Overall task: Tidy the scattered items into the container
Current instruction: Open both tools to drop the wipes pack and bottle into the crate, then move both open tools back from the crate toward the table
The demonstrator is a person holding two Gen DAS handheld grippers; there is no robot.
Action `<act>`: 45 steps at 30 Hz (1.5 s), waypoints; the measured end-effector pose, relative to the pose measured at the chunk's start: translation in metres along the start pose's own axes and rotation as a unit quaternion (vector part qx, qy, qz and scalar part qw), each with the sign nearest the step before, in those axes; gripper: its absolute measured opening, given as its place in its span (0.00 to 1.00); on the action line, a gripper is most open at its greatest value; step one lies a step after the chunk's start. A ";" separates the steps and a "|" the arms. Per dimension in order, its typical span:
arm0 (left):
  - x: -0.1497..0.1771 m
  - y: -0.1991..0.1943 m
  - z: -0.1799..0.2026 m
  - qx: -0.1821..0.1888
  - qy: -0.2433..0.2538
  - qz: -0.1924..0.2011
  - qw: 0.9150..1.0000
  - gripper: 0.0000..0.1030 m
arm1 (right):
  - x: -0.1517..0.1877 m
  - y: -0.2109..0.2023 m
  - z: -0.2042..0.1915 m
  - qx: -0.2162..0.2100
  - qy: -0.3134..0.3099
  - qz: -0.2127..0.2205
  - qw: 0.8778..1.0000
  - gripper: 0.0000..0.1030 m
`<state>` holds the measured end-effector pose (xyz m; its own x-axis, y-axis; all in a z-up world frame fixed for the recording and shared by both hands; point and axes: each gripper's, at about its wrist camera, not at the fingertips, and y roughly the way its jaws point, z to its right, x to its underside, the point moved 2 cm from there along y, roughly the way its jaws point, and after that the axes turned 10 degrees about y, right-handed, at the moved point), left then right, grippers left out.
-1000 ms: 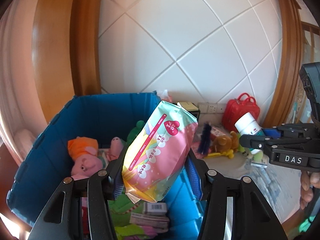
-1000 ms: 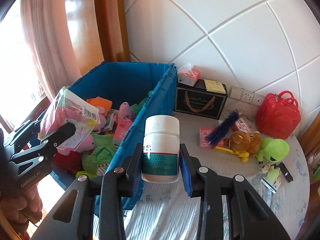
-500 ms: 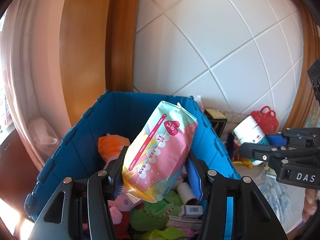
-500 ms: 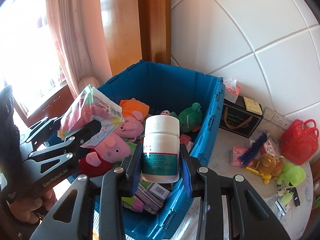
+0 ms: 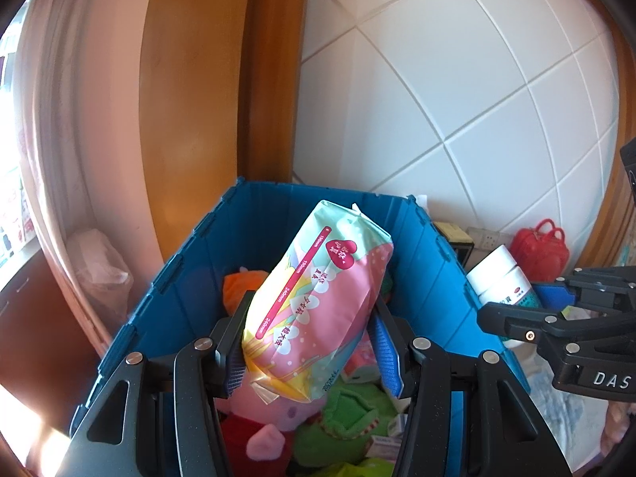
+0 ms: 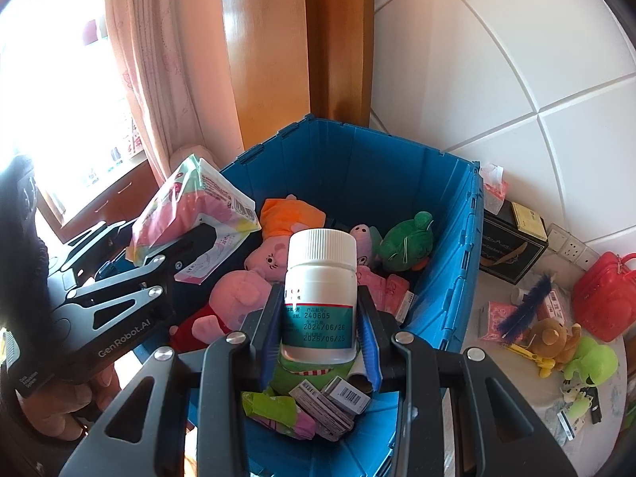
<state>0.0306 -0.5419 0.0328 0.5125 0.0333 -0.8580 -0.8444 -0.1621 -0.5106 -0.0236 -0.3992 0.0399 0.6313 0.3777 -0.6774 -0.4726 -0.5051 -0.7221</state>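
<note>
**Both loads over the bin: let go cleanly**

The left gripper (image 5: 310, 342) is clamped on a pink-and-mint soft pack (image 5: 318, 310), held tilted with its far end up, above the open blue container (image 6: 449, 238). The right gripper (image 6: 320, 330) is clamped on a white pill bottle (image 6: 321, 294), upright with its cap on, over the near part of the same container. Neither load touches the contents below.

The step in hand, as I judge it, is the release. The container already holds plush pigs (image 6: 238, 290), a green plush (image 6: 405, 240) and small barcoded boxes (image 6: 338, 397) at the near end, so there is soft footing almost everywhere.

To do it well:
- Lower each gripper inside the container's rim before parting the fingers; the bottle is hard and round and would likely bounce or roll off a plush if dropped from high.
- Aim the bottle at a hollow between toys, not on the boxes.
- The pack is limp and should settle wherever it lands; release it on the left side so the two grippers stay apart.
- Open fully, then lift straight up so the pads do not drag the wrapper.

More items wait on the bench (image 6: 497, 365) to the right: a red case (image 6: 604, 302), a brown bear (image 6: 552, 336), a blue brush (image 6: 524, 310).
</note>
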 end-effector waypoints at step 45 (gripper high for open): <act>0.007 -0.025 0.013 -0.058 0.001 -0.026 0.998 0.99 | 0.021 -0.032 0.011 -0.007 0.025 0.037 0.999 1.00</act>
<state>0.0535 -0.5249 0.0392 0.5560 0.0435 -0.8300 -0.7924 -0.2739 -0.5451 -0.0023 -0.3663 0.0477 0.6247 0.2994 -0.7211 -0.5110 -0.5415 -0.6676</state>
